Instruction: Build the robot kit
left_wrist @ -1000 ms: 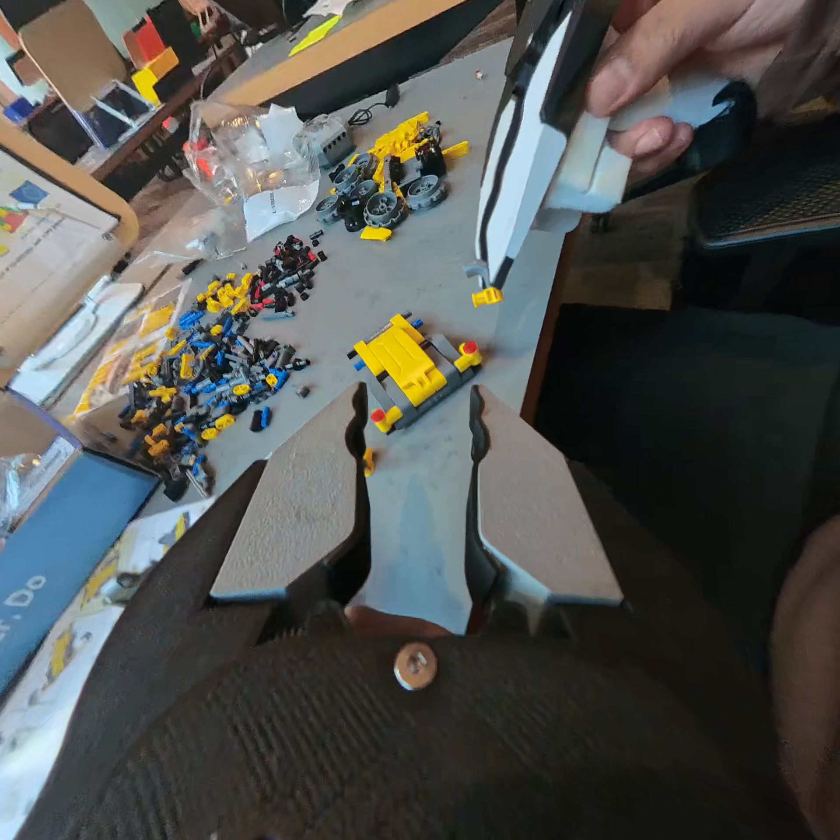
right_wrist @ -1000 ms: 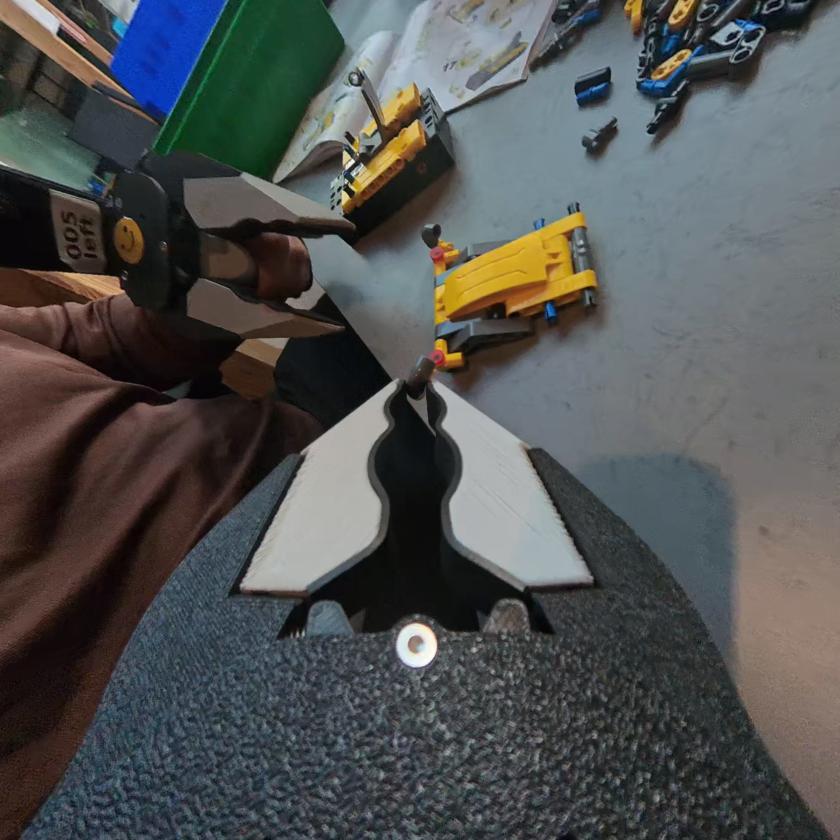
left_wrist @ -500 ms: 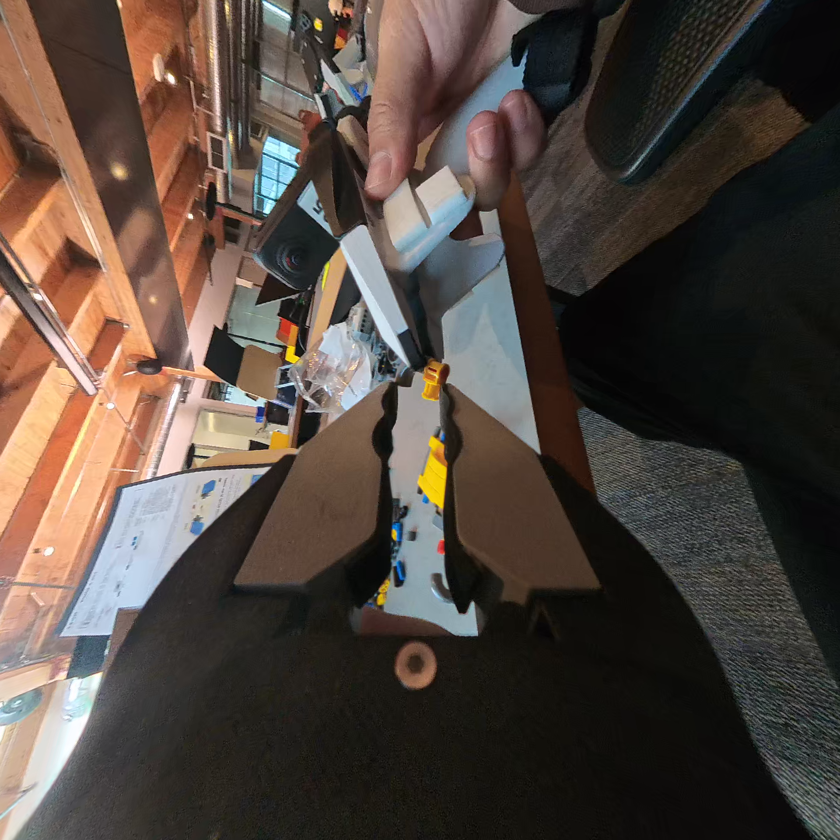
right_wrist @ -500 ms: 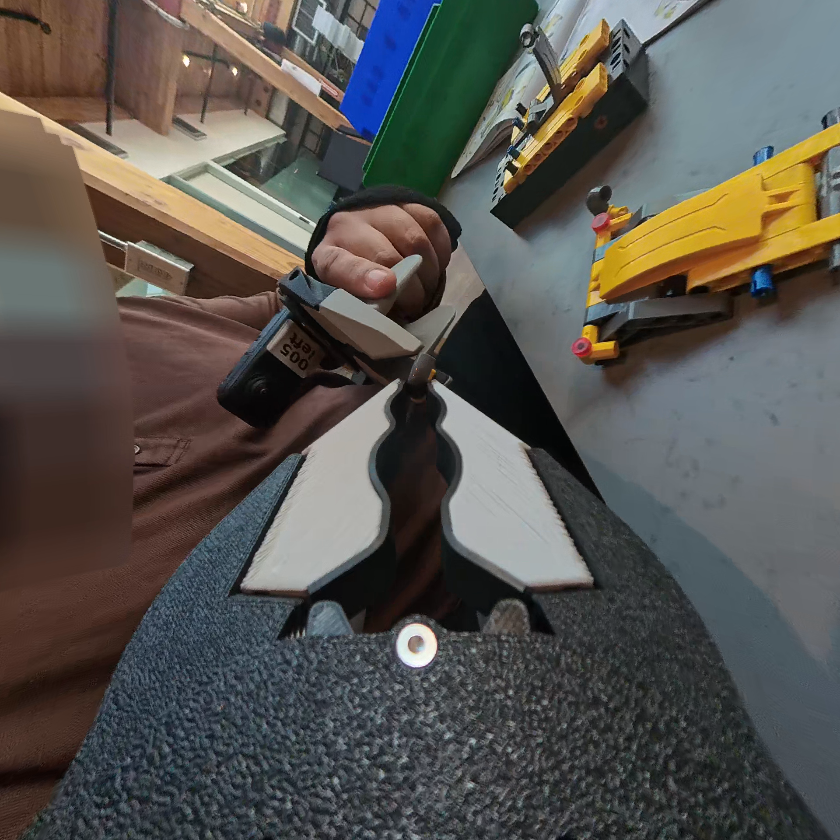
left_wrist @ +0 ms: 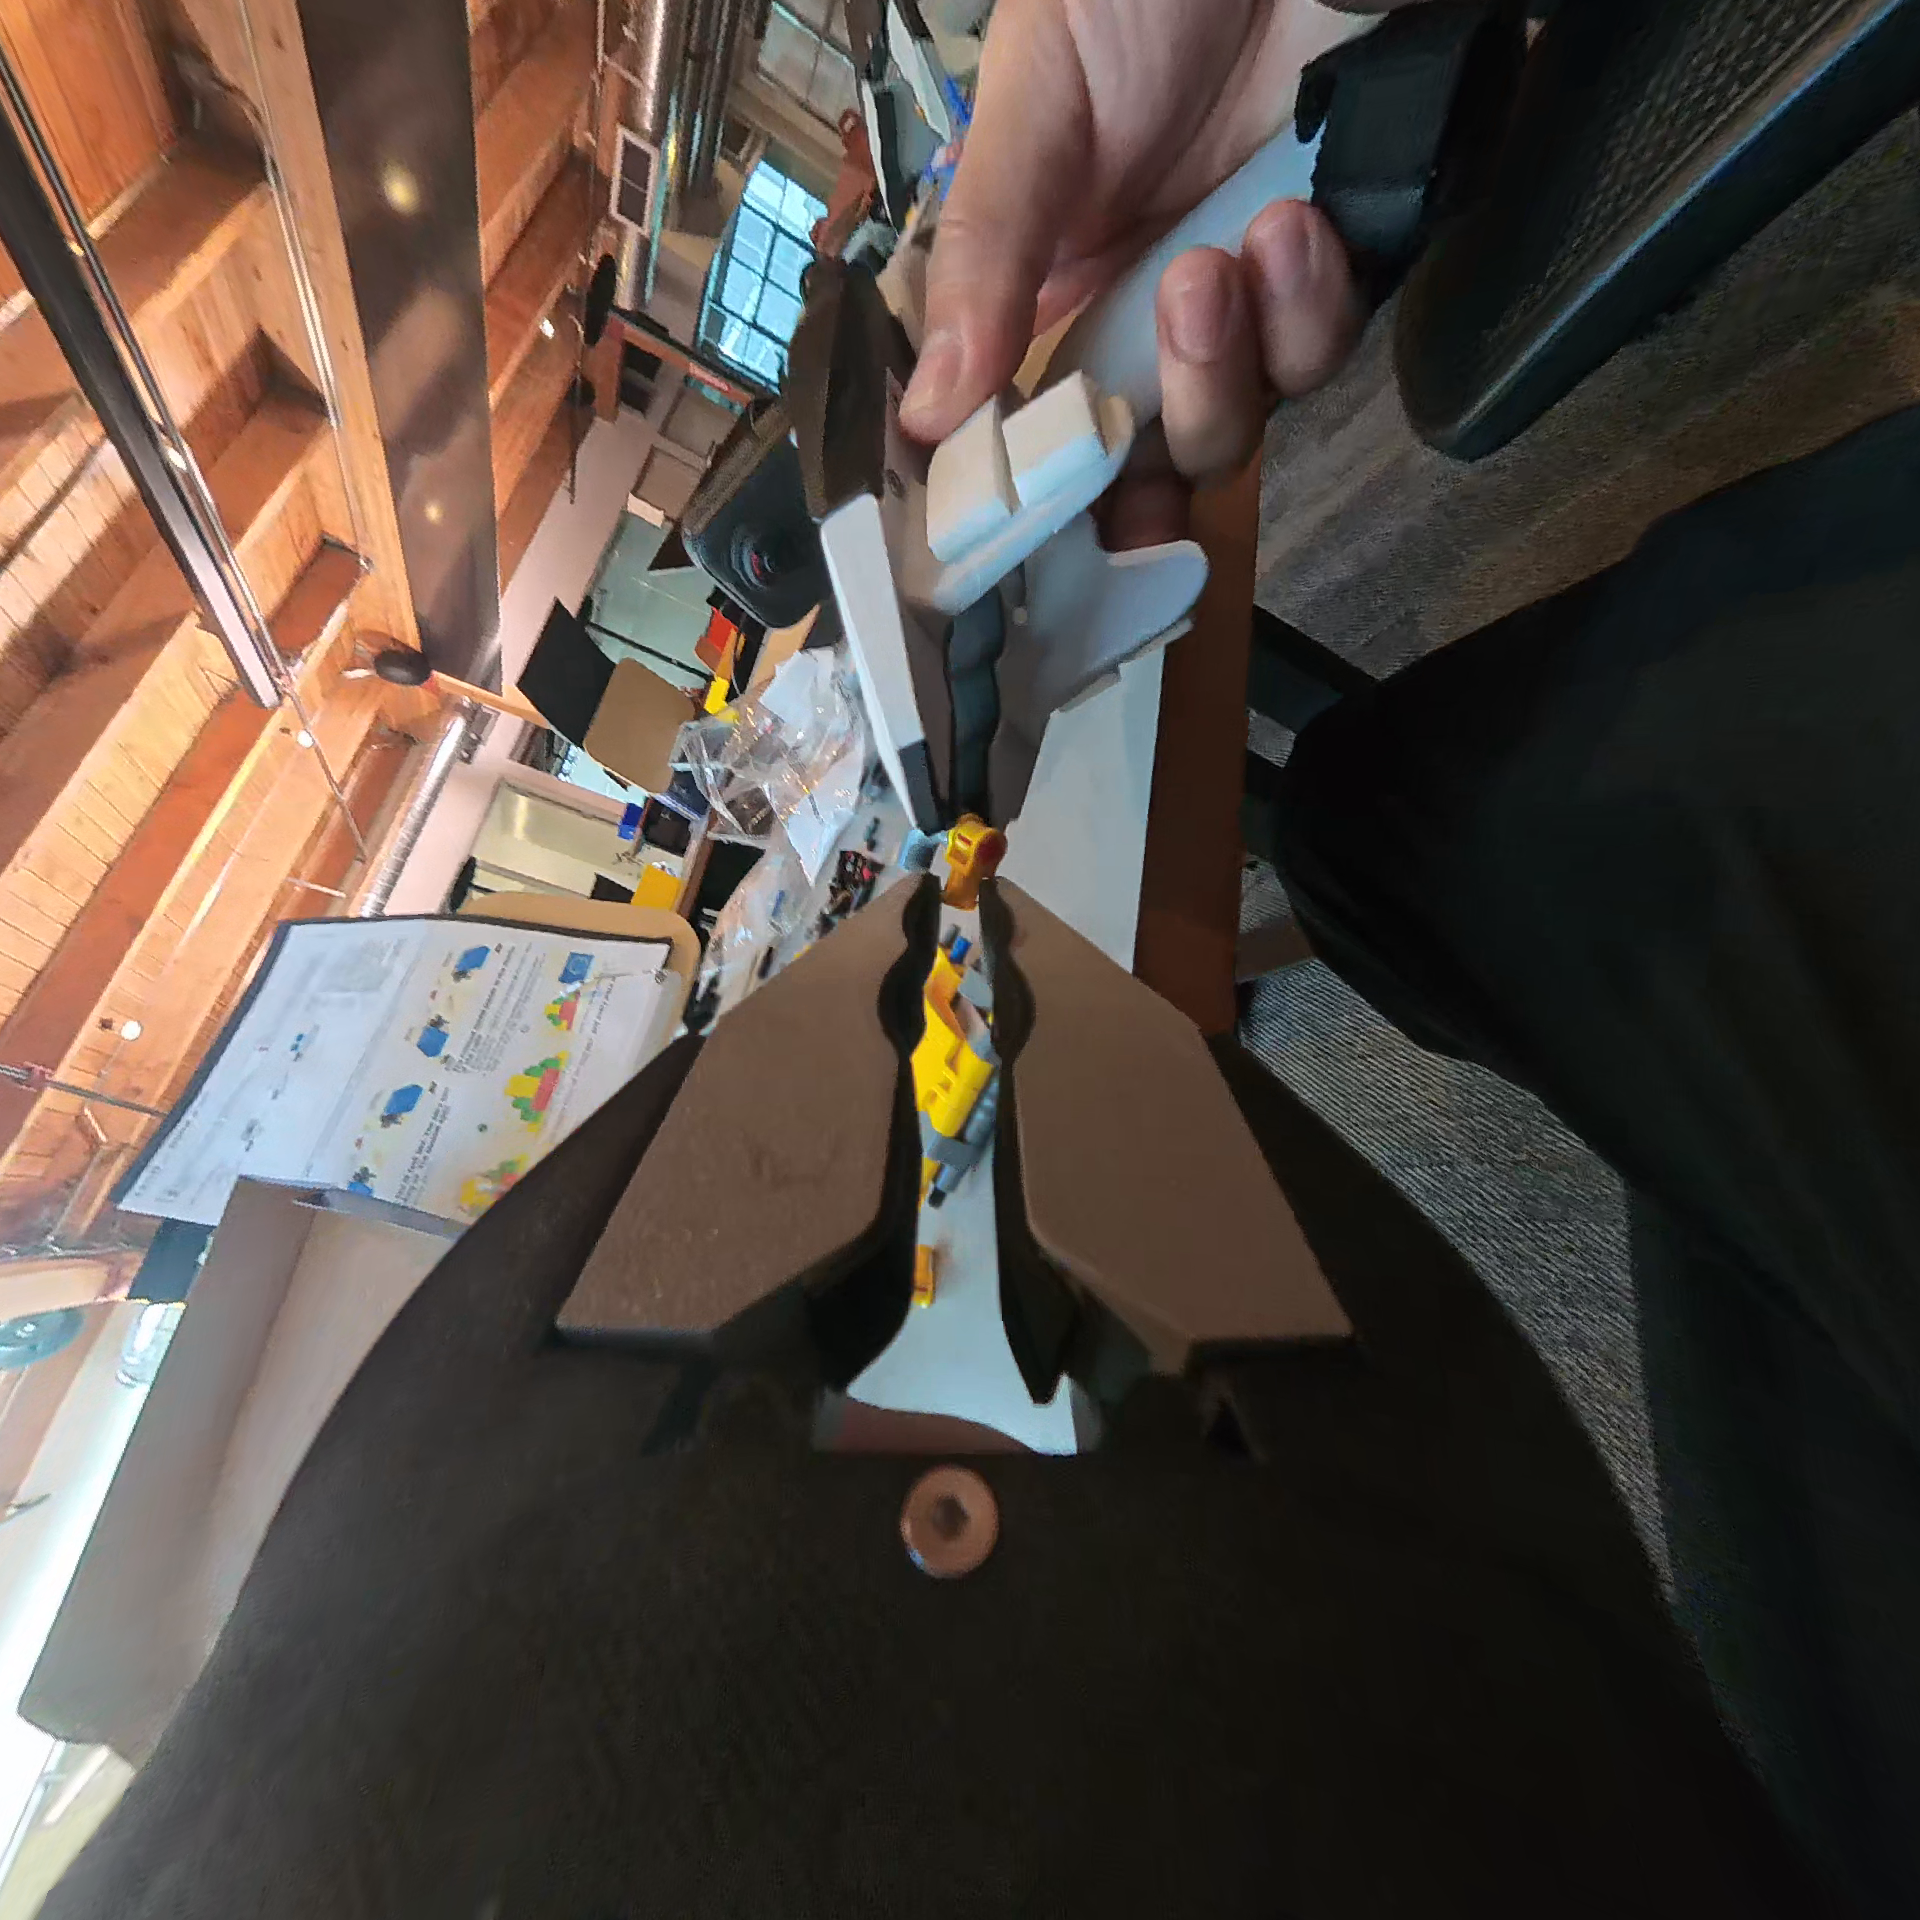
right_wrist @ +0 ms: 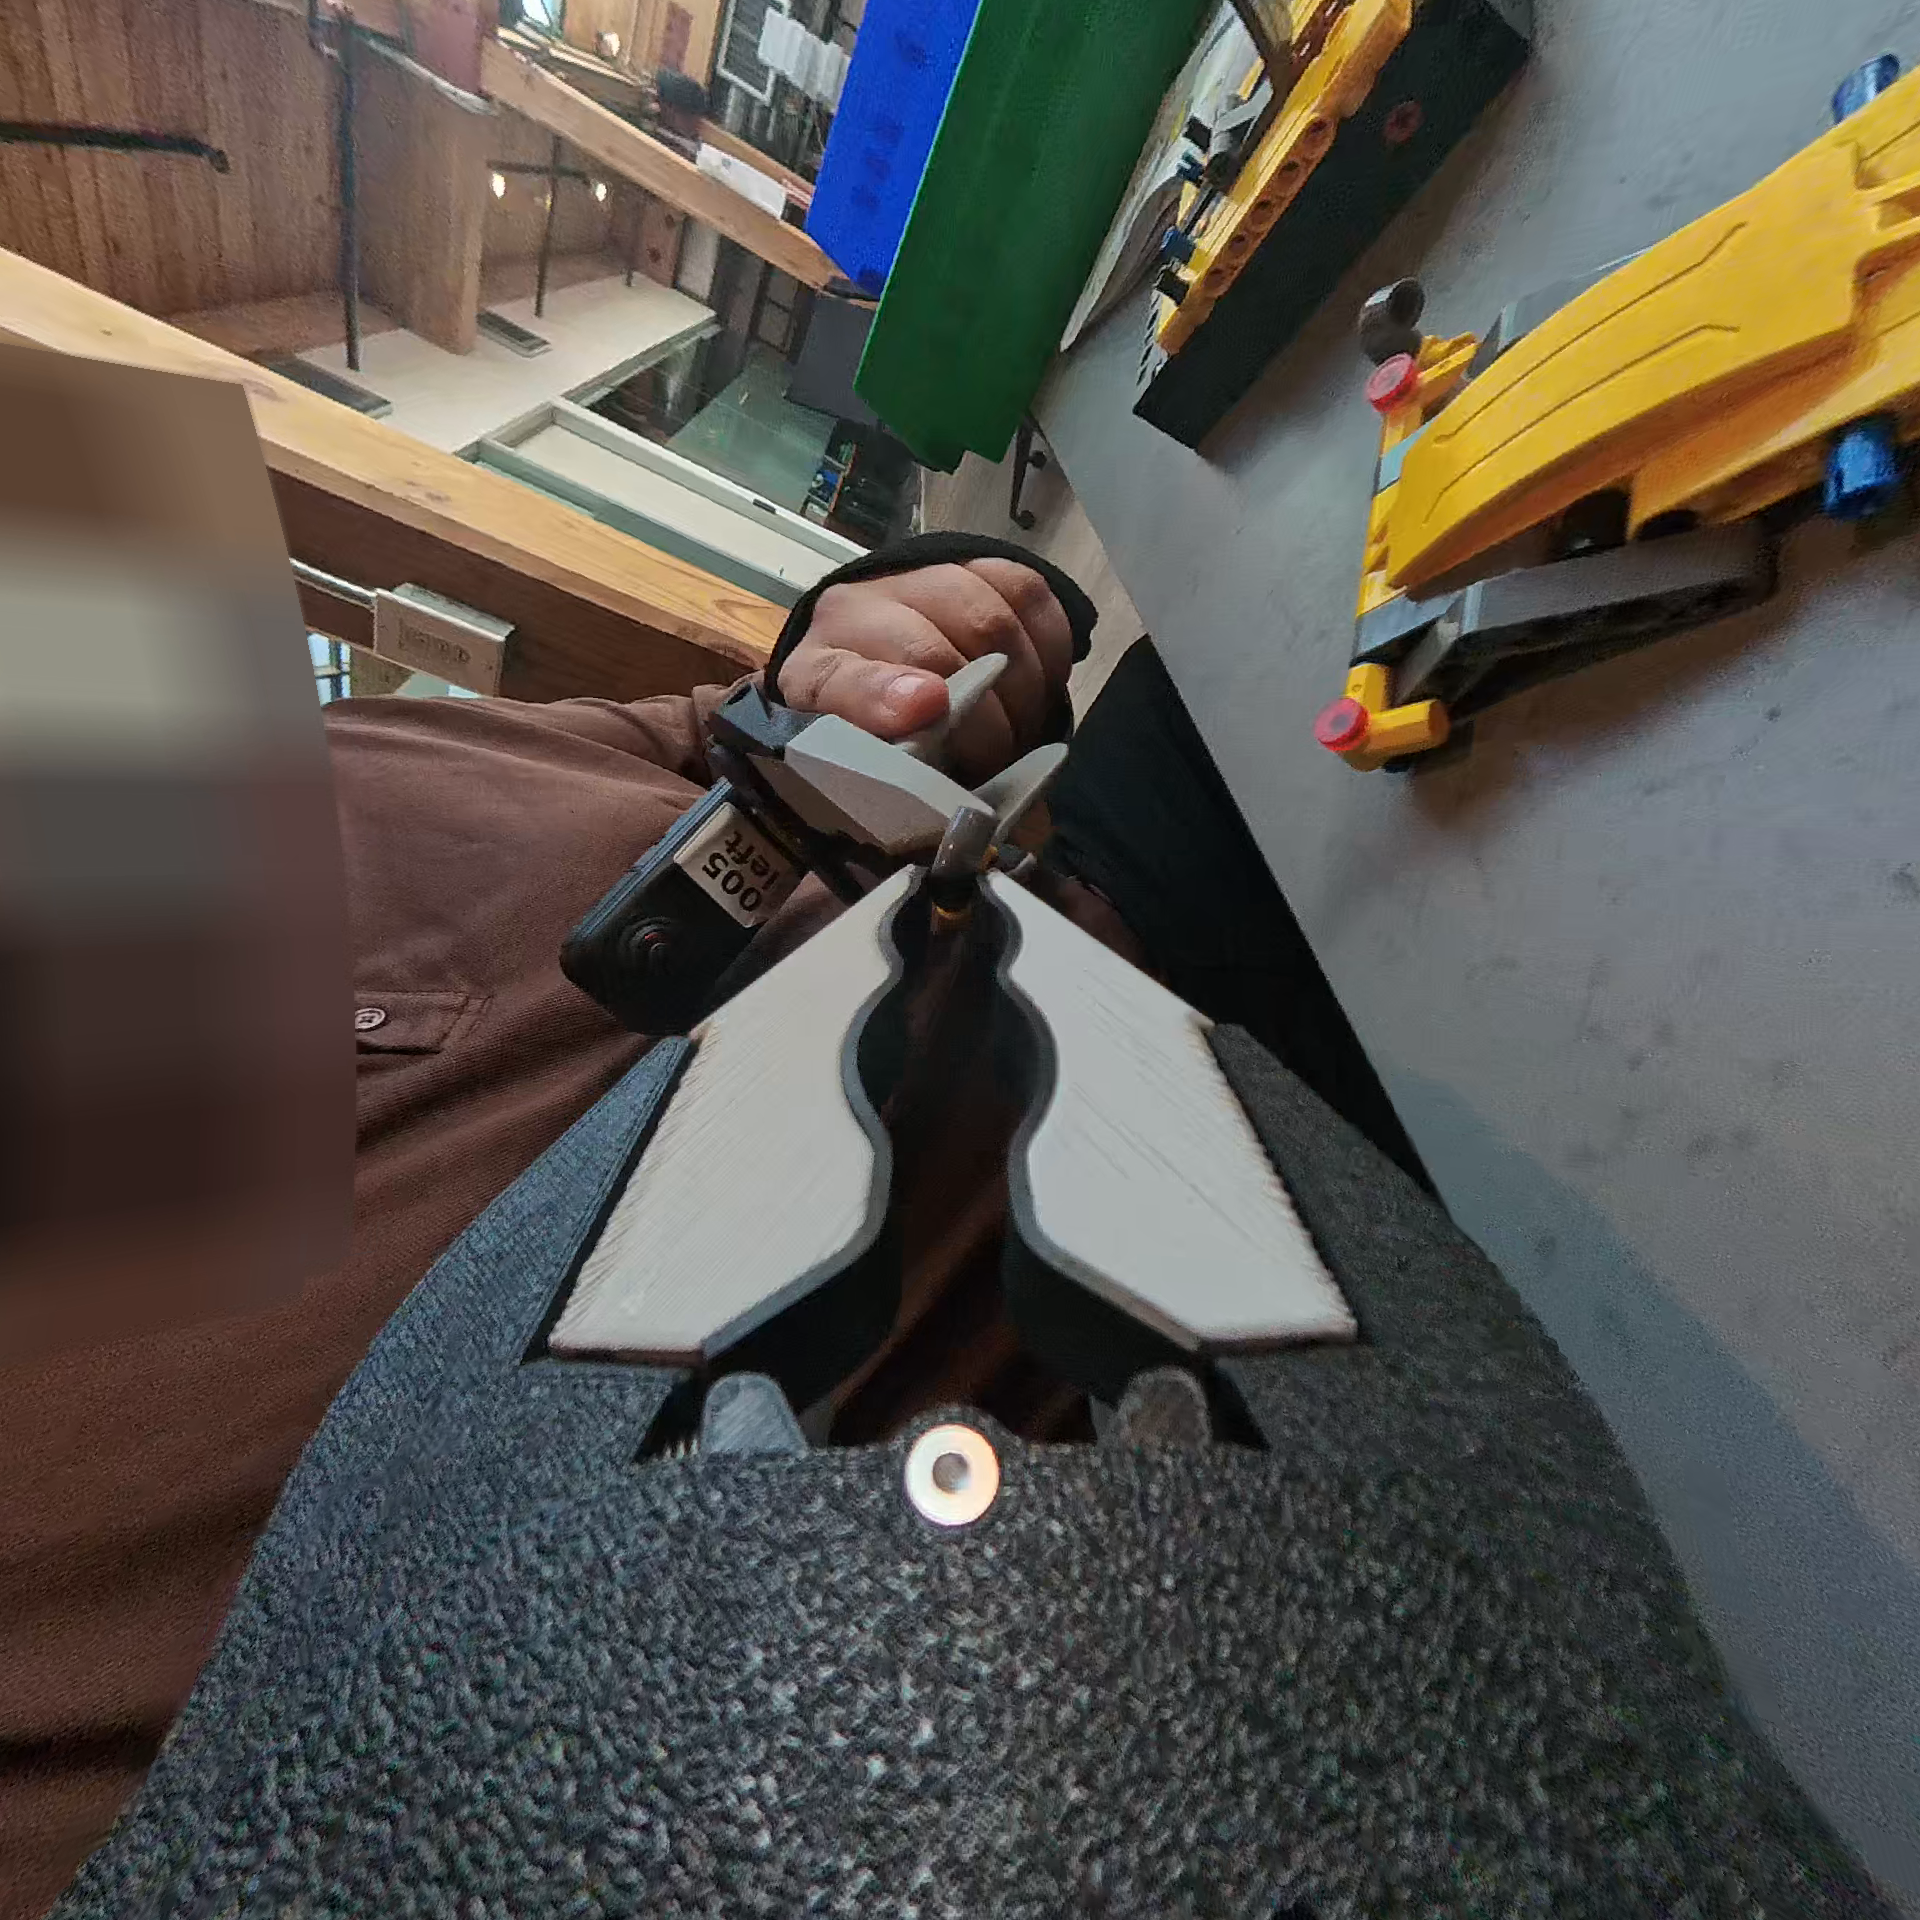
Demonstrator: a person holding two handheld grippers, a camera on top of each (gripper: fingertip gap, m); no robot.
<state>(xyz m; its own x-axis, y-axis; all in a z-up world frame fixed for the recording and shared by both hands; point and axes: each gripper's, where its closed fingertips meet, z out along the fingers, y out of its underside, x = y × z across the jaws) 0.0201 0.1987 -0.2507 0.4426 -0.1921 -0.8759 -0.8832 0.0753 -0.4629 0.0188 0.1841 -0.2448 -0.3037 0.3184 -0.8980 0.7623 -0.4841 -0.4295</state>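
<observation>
My left gripper (left_wrist: 954, 891) is tilted up off the grey table (left_wrist: 1091, 831). Its jaws stand narrow, closed on the lower end of a small yellow connector piece (left_wrist: 966, 860) with a red pin. My right gripper (left_wrist: 940, 816), held by a hand (left_wrist: 1091, 208), meets it tip to tip and pinches the same piece from the other side. In the right wrist view my right gripper (right_wrist: 951, 885) is shut on the piece's grey pin end (right_wrist: 963, 840), and the left gripper (right_wrist: 987, 810) sits right behind it. A yellow and grey brick vehicle body (right_wrist: 1662, 364) lies on the table (right_wrist: 1610, 935).
A black and yellow brick assembly (right_wrist: 1299, 187) lies farther along the table beside green (right_wrist: 1018, 208) and blue (right_wrist: 894, 135) boxes. An instruction sheet (left_wrist: 416, 1060), a plastic bag (left_wrist: 769, 758) and loose bricks lie at the back. The table edge (left_wrist: 1195, 779) runs beside both grippers. The grippers are tip to tip, or close to it.
Both grippers rose off the table and turned toward each other. My left jaws narrowed from open to closed on the yellow piece that my right gripper holds.
</observation>
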